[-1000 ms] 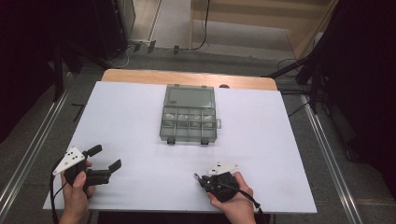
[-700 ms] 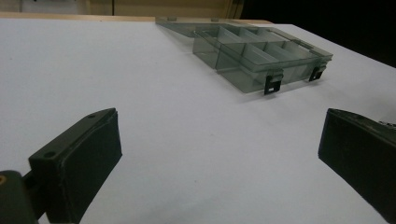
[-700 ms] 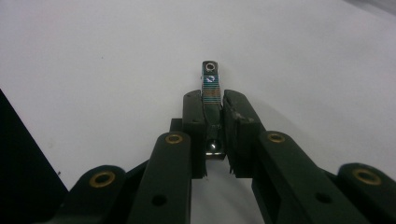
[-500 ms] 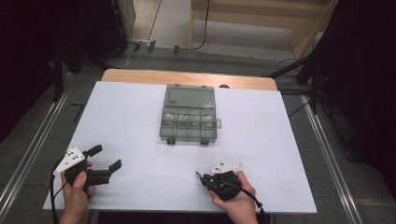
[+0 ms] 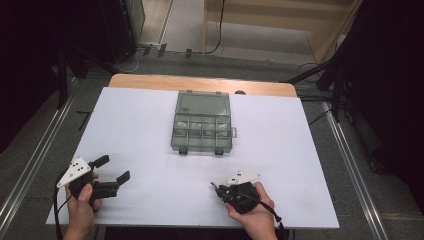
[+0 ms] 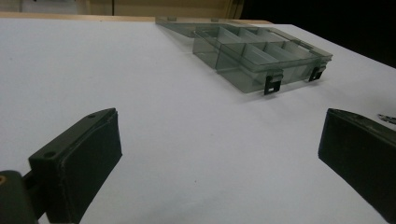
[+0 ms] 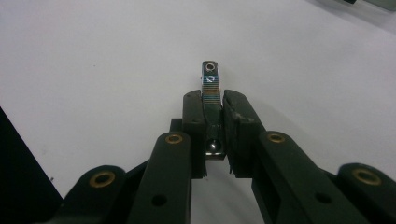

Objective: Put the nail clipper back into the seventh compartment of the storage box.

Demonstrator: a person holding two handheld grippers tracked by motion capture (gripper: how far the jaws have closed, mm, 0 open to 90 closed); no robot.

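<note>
Right gripper point(image 7: 212, 109) pinches a small metal piece point(image 7: 210, 84) for carrying toward the open organizer box point(image 5: 202, 122); left gripper point(image 5: 112, 170) waits wide, empty.

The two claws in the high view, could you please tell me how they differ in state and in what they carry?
The left claw stands wide open with nothing between its jaws, while the right claw is shut on a small metal clip. The left claw points toward the plastic box; the right claw points leftward across the white table. Both are hand-held, black, topped by a pale plate, and near the table's front edge.
</note>
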